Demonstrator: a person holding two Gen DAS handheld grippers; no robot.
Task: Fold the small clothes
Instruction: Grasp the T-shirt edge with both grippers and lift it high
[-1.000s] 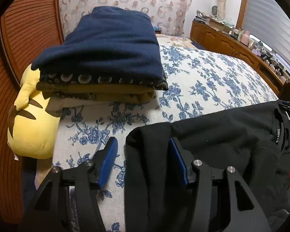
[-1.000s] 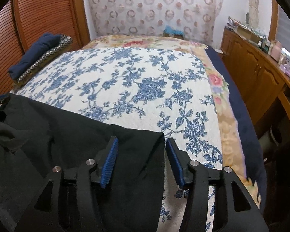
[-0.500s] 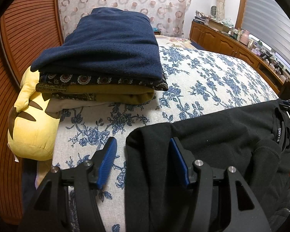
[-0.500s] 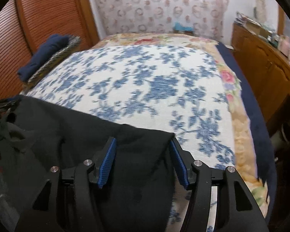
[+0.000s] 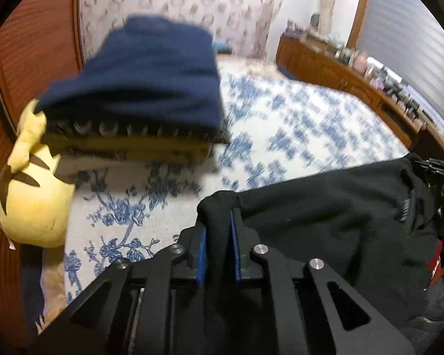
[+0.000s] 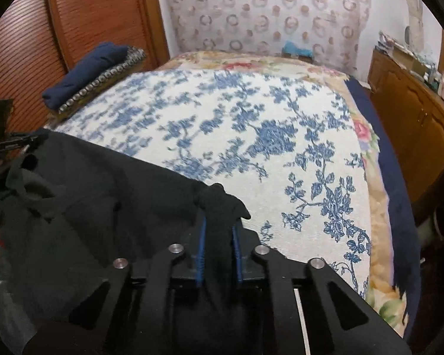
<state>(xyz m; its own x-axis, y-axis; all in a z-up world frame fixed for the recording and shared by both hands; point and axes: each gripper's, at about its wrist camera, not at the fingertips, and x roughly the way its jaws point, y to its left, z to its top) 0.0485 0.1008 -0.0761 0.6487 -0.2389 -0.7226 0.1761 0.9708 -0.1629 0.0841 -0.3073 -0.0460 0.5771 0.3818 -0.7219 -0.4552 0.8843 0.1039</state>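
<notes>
A black garment [image 5: 325, 207] lies across the near edge of the bed, also in the right wrist view [image 6: 83, 195]. My left gripper [image 5: 217, 224] is shut on its left corner, with cloth bunched between the blue pads. My right gripper [image 6: 217, 224] is shut on its right corner, the fabric pinched into a peak. The garment stretches between the two grippers. The right gripper's tip [image 5: 429, 164] shows at the far end of the cloth in the left wrist view.
A stack of folded clothes [image 5: 133, 97] with a navy piece on top sits on the bed's left side, also in the right wrist view [image 6: 88, 71]. A yellow plush toy [image 5: 32, 195] lies beside it. The floral bedspread [image 6: 251, 136] stretches ahead. A wooden cabinet [image 6: 414, 124] stands right.
Both grippers have closed from open onto the corners of the black garment. The cloth now bunches between the pads, and both views have shifted with motion blur.
</notes>
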